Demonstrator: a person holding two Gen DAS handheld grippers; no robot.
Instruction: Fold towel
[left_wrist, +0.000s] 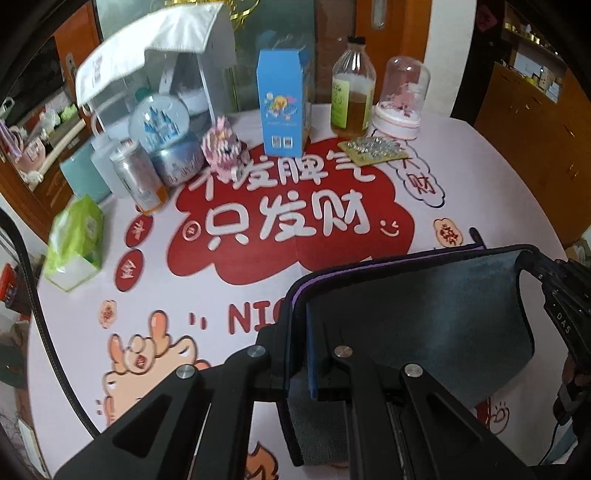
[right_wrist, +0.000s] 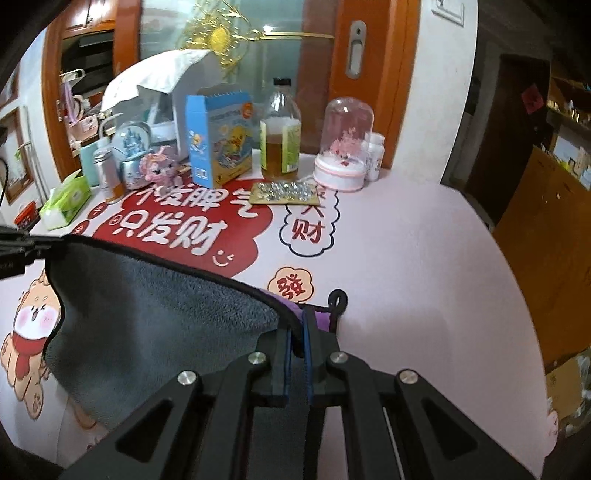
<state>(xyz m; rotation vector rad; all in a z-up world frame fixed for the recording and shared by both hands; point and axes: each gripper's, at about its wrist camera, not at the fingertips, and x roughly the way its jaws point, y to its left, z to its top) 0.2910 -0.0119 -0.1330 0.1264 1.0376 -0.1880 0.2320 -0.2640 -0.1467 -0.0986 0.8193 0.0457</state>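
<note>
- Far left of the table (left_wrist: 461, 177): green tissue pack (left_wrist: 75, 242), w/ a teal cup (left_wrist: 79, 177) and a silver can (left_wrist: 135, 173) behind it.
- Next along: snow globe (left_wrist: 160, 118), then a pink toy (left_wrist: 221, 146) just beside it.
- Mid back row: blue carton (left_wrist: 282, 103) stands upright; bottle (left_wrist: 352, 86) w/ amber liquid to its right.
- Blister pack (left_wrist: 373, 148) lies flat in front of the bottle; glass dome (left_wrist: 404, 96) on a pink base is furthest right.
- Your left gripper (left_wrist: 299, 354) is clenched on one top corner of the towel (left_wrist: 424, 317).
- Towel is grey w/ purple trim, stretched between both your grippers, lifted above the table; lower part sags.
- Your right gripper (right_wrist: 298, 354) is clamped on the other top corner, by the towel's black hanging loop (right_wrist: 338, 298).
</note>
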